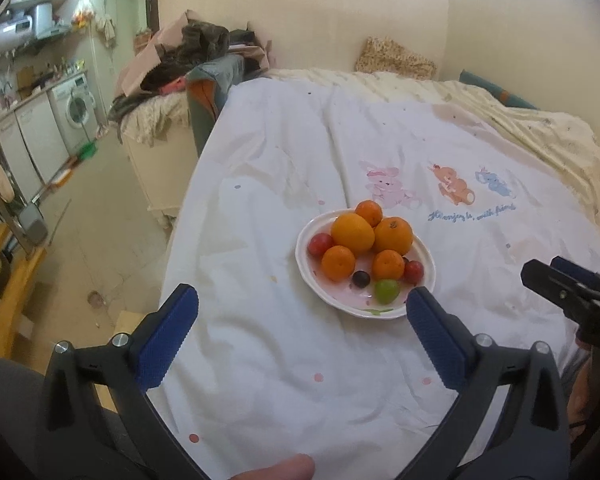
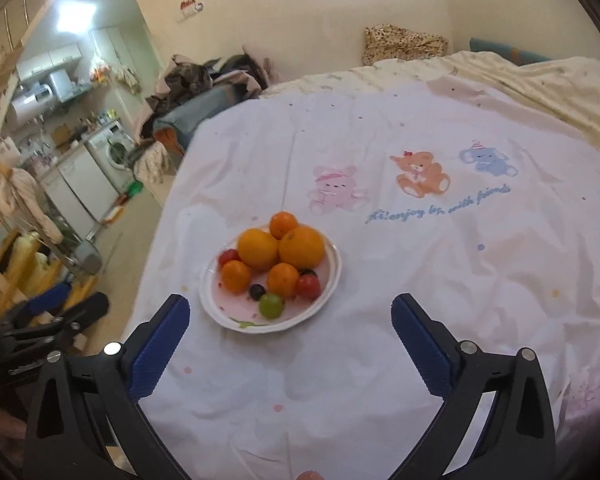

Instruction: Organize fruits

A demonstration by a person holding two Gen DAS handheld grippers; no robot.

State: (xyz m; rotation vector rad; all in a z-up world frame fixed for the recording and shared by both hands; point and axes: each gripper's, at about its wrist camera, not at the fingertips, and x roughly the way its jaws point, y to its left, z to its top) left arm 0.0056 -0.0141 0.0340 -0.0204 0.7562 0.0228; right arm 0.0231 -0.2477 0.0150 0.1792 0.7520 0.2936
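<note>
Setting: A white plate point(image 1: 426, 254) of mixed fruit sits on a white bedsheet point(image 1: 284, 360) printed with cartoon animals; a kitchen with a washing machine point(image 1: 76, 110) shows at 9 o'clock.

Plate: In the left wrist view it lies just past the fingertips, toward 1 o'clock; in the right wrist view, toward 11 o'clock.

Fruit: Two large oranges point(image 1: 353, 231) crowd the far side at 12 o'clock, three smaller tangerines point(image 1: 338, 263) ring them, with two red cherry tomatoes point(image 1: 320, 243), a dark grape point(image 1: 361, 278) and a green grape point(image 1: 387, 291) at the near rim, 6 o'clock.

Left gripper point(image 1: 302, 302): Fingers spread wide, holding nothing, poised above the sheet.

Right gripper point(image 2: 290, 310): Likewise wide apart and empty, short of the plate.

Handling: The oranges look firm and fairly heavy, best taken across the widest part. Grapes and tomatoes appear soft, smooth and prone to roll or burst, so they likely want a light squeeze at mid-height. The plate seems breakable; fruit lifted from the pile may set its neighbours rolling.
</note>
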